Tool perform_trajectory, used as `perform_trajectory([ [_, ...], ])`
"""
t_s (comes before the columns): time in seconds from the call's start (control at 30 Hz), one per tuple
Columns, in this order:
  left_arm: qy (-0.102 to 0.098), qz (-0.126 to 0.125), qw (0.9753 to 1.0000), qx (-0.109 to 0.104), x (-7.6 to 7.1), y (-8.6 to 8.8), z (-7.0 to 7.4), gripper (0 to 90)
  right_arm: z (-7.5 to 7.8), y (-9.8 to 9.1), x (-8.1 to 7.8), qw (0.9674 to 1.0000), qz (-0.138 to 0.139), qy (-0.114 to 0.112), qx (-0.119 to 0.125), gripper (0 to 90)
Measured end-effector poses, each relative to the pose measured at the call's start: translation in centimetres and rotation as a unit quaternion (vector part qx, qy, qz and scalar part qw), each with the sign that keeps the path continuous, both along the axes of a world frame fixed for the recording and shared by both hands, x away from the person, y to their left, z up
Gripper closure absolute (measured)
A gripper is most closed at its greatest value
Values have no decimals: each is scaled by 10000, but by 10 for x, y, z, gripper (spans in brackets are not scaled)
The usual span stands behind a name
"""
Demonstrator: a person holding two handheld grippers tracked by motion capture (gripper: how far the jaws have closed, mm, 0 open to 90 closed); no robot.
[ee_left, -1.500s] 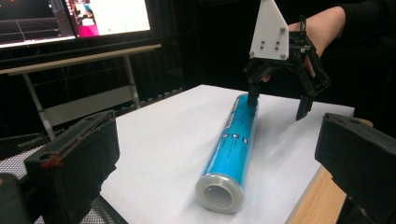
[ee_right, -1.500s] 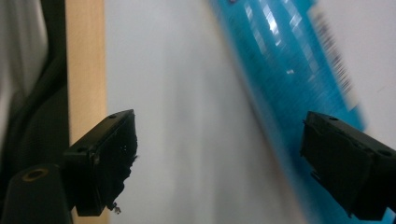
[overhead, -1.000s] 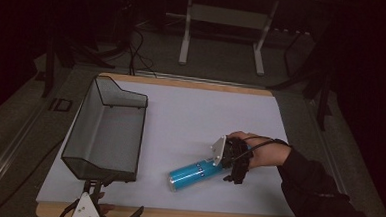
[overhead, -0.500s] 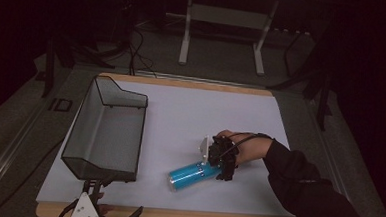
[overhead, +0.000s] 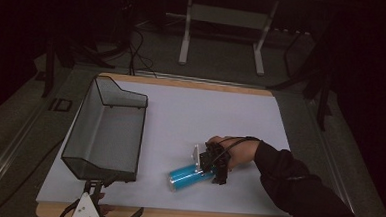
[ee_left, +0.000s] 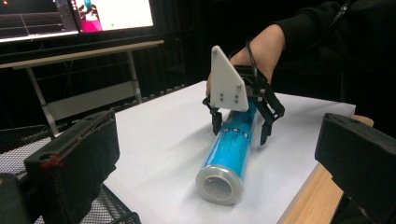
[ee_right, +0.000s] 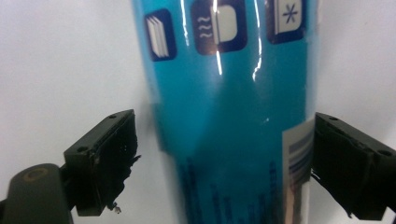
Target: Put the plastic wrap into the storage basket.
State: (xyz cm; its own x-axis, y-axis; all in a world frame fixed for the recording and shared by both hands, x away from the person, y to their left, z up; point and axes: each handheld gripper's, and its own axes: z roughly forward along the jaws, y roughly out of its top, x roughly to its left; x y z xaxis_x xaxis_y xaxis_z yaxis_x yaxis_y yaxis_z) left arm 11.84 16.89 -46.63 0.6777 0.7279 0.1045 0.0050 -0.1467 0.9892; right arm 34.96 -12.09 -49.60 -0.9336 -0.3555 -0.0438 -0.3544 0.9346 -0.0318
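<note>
The right claw (overhead: 212,170), spread and just closing, is straddling the blue tube (overhead: 187,176) lying on the bench (overhead: 205,114), lining up to pinch it.

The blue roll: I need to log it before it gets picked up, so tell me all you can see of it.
The blue roll is a glossy cylinder with printed icons and a pale open end, lying on its side on the white table cover, right of the mesh basket. The right gripper straddles its far end, jaws open either side, just closing slightly.
</note>
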Motion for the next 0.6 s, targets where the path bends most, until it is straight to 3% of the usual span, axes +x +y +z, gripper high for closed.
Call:
perform_trajectory([
  [0.3,7,-63,10000,-25,-1,-1,0,6,-15,3,3,9997,81,76,-221,145],
  [0.37,8,-63,10000,-38,-1,-1,0,7,-14,3,3,9997,30,64,-255,143],
  [0.43,1,-73,10000,-29,-1,-2,0,6,-16,2,7,9991,-304,141,-277,117],
  [0.6,2,-86,10000,28,0,-3,0,6,-16,2,6,9990,-330,141,-279,155],
])
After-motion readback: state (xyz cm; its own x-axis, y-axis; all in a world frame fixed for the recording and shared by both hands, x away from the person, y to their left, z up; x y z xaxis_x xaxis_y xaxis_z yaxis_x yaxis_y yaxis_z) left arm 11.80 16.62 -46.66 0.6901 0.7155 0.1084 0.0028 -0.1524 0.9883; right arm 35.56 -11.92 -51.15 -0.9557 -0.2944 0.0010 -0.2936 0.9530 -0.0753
